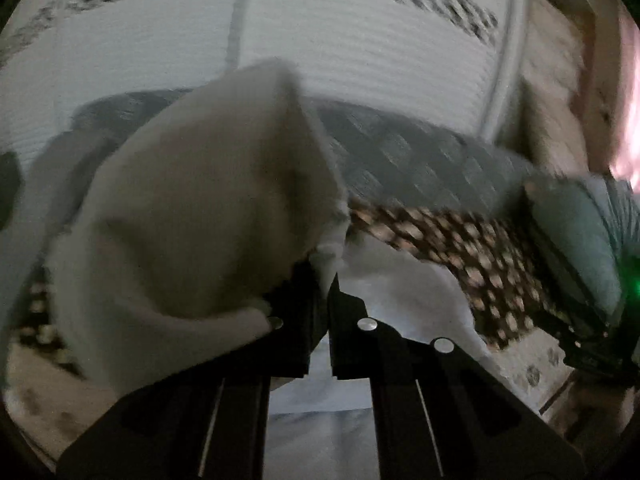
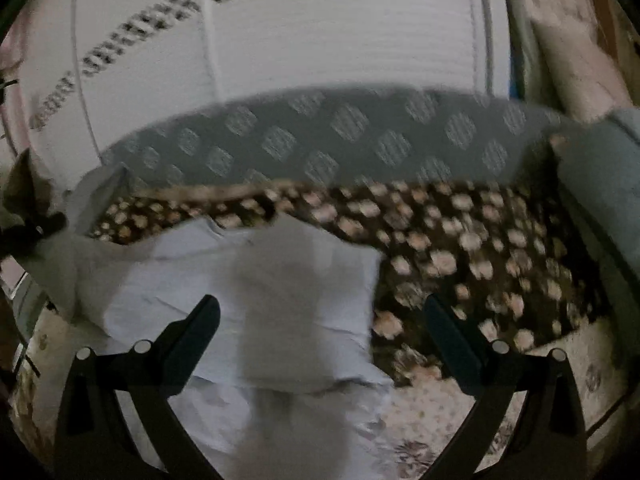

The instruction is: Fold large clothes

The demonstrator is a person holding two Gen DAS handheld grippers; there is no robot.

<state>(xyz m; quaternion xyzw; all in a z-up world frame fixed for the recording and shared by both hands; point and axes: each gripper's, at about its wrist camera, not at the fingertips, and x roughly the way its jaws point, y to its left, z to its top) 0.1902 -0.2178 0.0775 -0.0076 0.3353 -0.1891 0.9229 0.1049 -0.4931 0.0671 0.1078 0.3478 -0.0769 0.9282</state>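
Motion blur softens both views. The left gripper (image 1: 326,280) is pinched tight on a raised fold of the white garment (image 1: 208,208) — the bunched cloth hides its fingertips; the right gripper (image 2: 320,316) hangs wide apart and empty above the garment's flat part on the spotted blanket (image 2: 460,240)

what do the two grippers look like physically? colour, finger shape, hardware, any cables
Both match: matte black plastic. The left gripper has flat, angular fingers on slotted carriages with pale lines along them and round silver fasteners. The right gripper has tapered, slanted fingers on Y-shaped arms with cutouts, also silver fasteners. No cables, markings or sleeves in view.
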